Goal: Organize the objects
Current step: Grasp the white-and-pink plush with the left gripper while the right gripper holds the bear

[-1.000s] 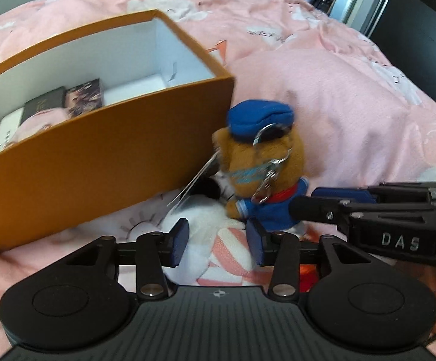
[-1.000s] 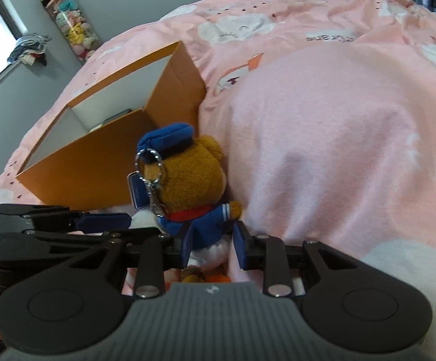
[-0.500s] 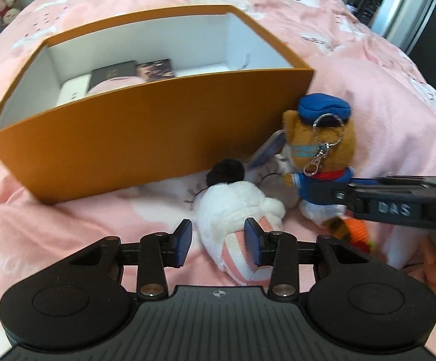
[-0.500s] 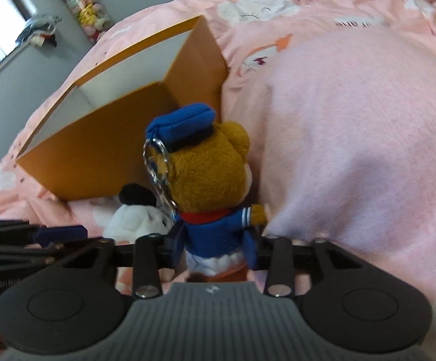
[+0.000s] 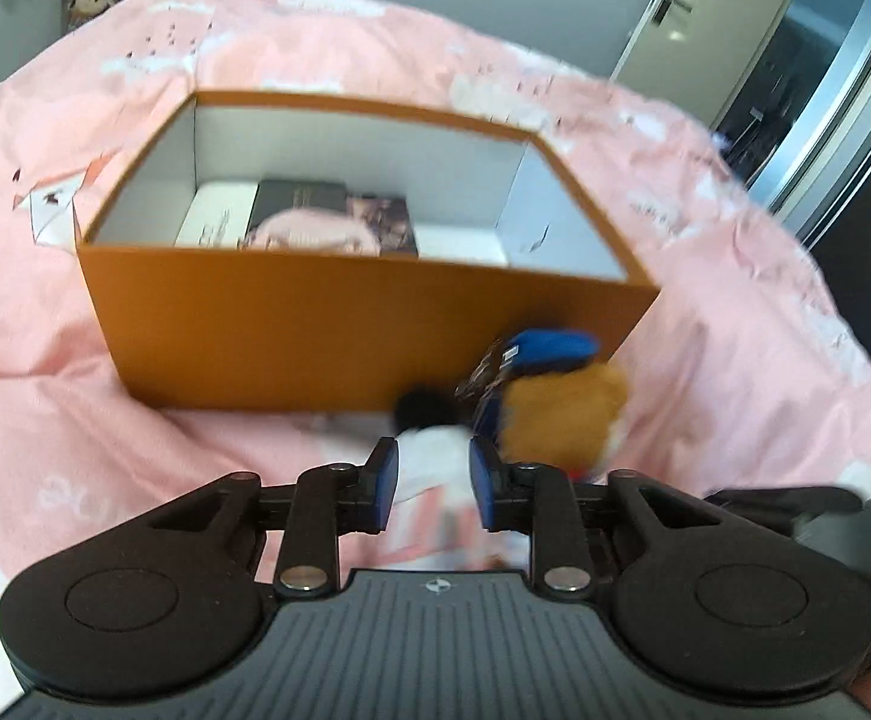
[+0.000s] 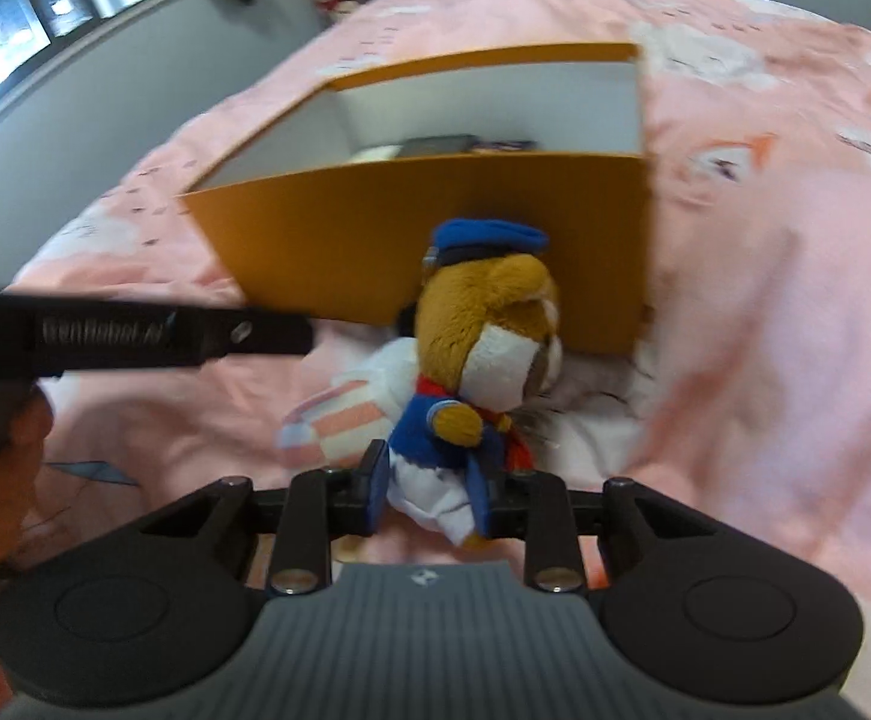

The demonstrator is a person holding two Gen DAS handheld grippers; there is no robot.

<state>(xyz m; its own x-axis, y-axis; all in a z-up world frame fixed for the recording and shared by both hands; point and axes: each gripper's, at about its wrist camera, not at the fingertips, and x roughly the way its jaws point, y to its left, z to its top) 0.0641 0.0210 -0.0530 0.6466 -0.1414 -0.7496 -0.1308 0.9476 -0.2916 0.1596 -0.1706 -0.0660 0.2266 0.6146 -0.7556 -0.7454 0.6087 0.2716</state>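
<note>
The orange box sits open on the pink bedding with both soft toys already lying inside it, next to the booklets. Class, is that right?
Not quite. The orange box is open on the pink bedding with booklets inside, but the toys are outside it. The left wrist view shows the brown bear and the white plush on the bedding against the box's front wall.

Raised lettering is showing along the side of the left gripper where it is crossing the left edge of the right wrist view; blurred, it is seeming to read "GenRobot.ai". Print on the white card inside the orange box is staying too blurred to read.
</note>
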